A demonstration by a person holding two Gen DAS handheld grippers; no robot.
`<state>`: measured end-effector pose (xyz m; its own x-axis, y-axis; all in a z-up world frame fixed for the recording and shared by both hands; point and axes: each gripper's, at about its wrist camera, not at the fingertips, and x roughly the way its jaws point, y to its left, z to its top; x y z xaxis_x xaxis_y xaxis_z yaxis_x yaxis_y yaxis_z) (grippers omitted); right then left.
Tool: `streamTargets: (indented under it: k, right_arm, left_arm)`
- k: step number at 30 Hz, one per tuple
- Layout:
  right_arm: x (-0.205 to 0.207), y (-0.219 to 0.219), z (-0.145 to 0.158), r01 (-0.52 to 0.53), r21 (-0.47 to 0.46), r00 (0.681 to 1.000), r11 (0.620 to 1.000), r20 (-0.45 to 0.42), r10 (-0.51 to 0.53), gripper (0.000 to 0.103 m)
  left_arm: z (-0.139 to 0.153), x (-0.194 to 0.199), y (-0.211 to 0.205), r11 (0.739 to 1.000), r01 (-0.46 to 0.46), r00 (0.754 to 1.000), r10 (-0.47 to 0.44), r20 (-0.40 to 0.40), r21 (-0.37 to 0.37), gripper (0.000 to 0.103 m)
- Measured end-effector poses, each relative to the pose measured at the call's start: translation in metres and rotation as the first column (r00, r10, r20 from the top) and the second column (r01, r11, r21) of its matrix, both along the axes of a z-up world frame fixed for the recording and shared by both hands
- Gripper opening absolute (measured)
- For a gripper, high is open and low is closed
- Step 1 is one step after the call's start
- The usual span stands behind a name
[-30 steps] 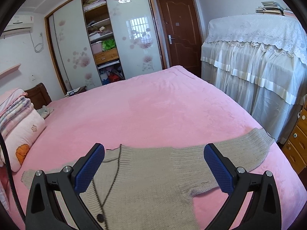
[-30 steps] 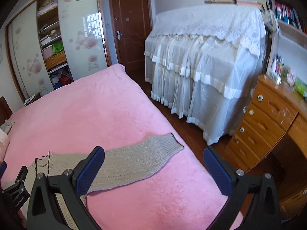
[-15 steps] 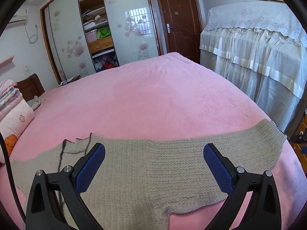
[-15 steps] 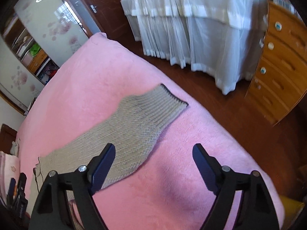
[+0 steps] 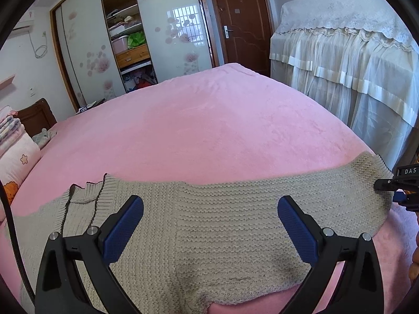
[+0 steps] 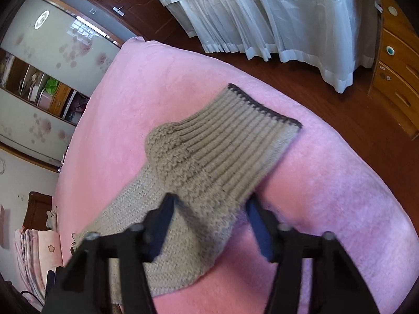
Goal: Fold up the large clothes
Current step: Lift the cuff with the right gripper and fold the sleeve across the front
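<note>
A beige knit cardigan [image 5: 209, 225] lies spread flat on the pink bed [image 5: 204, 120], its neckline at the left and one sleeve stretched to the right. My left gripper [image 5: 210, 222] is open, hovering over the body near the shoulder. In the right wrist view the sleeve cuff [image 6: 235, 136] with its dark edge lies between my right gripper's fingers. My right gripper [image 6: 209, 217] straddles the sleeve just behind the cuff, its jaws partly closed around the fabric. It also shows in the left wrist view [image 5: 400, 188] at the sleeve's end.
A wardrobe [image 5: 125, 36] and a brown door [image 5: 238, 21] stand beyond the bed. A lace-covered piece of furniture [image 5: 353, 52] stands to the right. Pillows [image 5: 15, 151] lie at the left. A wooden drawer unit [image 6: 398, 60] and wood floor lie past the bed's edge.
My right gripper has dropped down onto the sleeve by the cuff and its jaws have narrowed around it. My left gripper has moved lower and closer over the cardigan body.
</note>
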<state>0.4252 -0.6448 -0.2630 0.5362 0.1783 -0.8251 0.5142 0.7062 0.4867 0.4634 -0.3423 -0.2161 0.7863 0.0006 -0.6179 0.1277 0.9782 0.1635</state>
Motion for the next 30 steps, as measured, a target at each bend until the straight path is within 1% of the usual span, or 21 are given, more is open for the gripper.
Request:
streamTargets:
  k: [1, 2, 3, 6, 8, 11, 13, 16, 17, 20, 22, 24, 26, 27, 28, 30]
  right_arm:
    - [0.001, 0.002, 0.001, -0.007, -0.008, 1.000, 1.000, 0.006, 0.007, 0.031]
    - [0.003, 0.005, 0.005, -0.015, -0.020, 1.000, 1.000, 0.016, 0.015, 0.022]
    - [0.002, 0.007, 0.009, -0.021, -0.028, 0.999, 0.999, 0.028, 0.022, 0.018]
    - [-0.008, 0.019, 0.032, -0.044, -0.079, 0.995, 0.996, 0.087, 0.051, 0.014]
    - [-0.013, 0.034, 0.058, -0.070, -0.117, 0.987, 0.991, 0.138, 0.086, 0.014]
    - [-0.019, 0.058, 0.095, -0.113, -0.156, 0.968, 0.981, 0.206, 0.145, 0.013]
    - [-0.024, 0.084, 0.132, -0.156, -0.194, 0.943, 0.969, 0.262, 0.204, 0.013]
    - [-0.029, 0.119, 0.172, -0.208, -0.230, 0.909, 0.951, 0.314, 0.275, 0.013]
    - [-0.032, 0.140, 0.189, -0.238, -0.246, 0.889, 0.940, 0.335, 0.313, 0.013]
    - [-0.038, 0.184, 0.219, -0.294, -0.292, 0.847, 0.910, 0.362, 0.389, 0.013]
    - [-0.041, 0.228, 0.238, -0.332, -0.353, 0.813, 0.875, 0.363, 0.455, 0.013]
    - [-0.042, 0.264, 0.242, -0.367, -0.399, 0.789, 0.840, 0.344, 0.508, 0.013]
    - [-0.040, 0.295, 0.238, -0.402, -0.425, 0.773, 0.811, 0.317, 0.549, 0.013]
    - [-0.036, 0.316, 0.232, -0.428, -0.434, 0.763, 0.793, 0.296, 0.574, 0.013]
    - [-0.033, 0.332, 0.226, -0.446, -0.444, 0.758, 0.777, 0.276, 0.592, 0.013]
    - [-0.025, 0.363, 0.204, -0.485, -0.461, 0.747, 0.743, 0.223, 0.626, 0.013]
  left_arm:
    - [0.002, 0.000, 0.002, 1.000, 0.000, 1.000, 0.000, -0.002, 0.000, 0.102]
    - [0.004, 0.000, 0.004, 1.000, -0.001, 1.000, 0.001, -0.006, -0.001, 0.102]
    - [0.004, 0.000, 0.005, 1.000, -0.003, 1.000, 0.003, -0.007, 0.001, 0.102]
    - [0.010, -0.001, 0.015, 1.000, -0.013, 1.000, 0.013, -0.016, 0.014, 0.102]
    - [0.017, -0.002, 0.023, 1.000, -0.016, 0.999, 0.016, -0.034, 0.012, 0.102]
    - [0.029, -0.004, 0.042, 1.000, -0.012, 0.997, 0.010, -0.079, -0.013, 0.102]
    - [0.041, -0.007, 0.064, 0.999, -0.027, 0.993, 0.022, -0.114, -0.046, 0.102]
    - [0.058, -0.016, 0.096, 0.995, -0.048, 0.991, 0.038, -0.125, -0.082, 0.102]
    - [0.067, -0.021, 0.114, 0.994, -0.061, 0.992, 0.050, -0.117, -0.087, 0.102]
    - [0.092, -0.035, 0.161, 0.992, -0.094, 0.993, 0.087, -0.076, -0.085, 0.102]
    - [0.103, -0.041, 0.190, 0.989, -0.118, 0.992, 0.113, -0.059, -0.084, 0.102]
    - [0.113, -0.049, 0.231, 0.985, -0.148, 0.988, 0.144, -0.053, -0.094, 0.102]
    - [0.115, -0.053, 0.262, 0.979, -0.175, 0.984, 0.169, -0.060, -0.100, 0.102]
    - [0.114, -0.055, 0.284, 0.975, -0.201, 0.979, 0.195, -0.066, -0.100, 0.102]
    - [0.113, -0.056, 0.295, 0.972, -0.213, 0.976, 0.207, -0.071, -0.099, 0.102]
    - [0.106, -0.059, 0.327, 0.963, -0.250, 0.966, 0.241, -0.098, -0.101, 0.102]
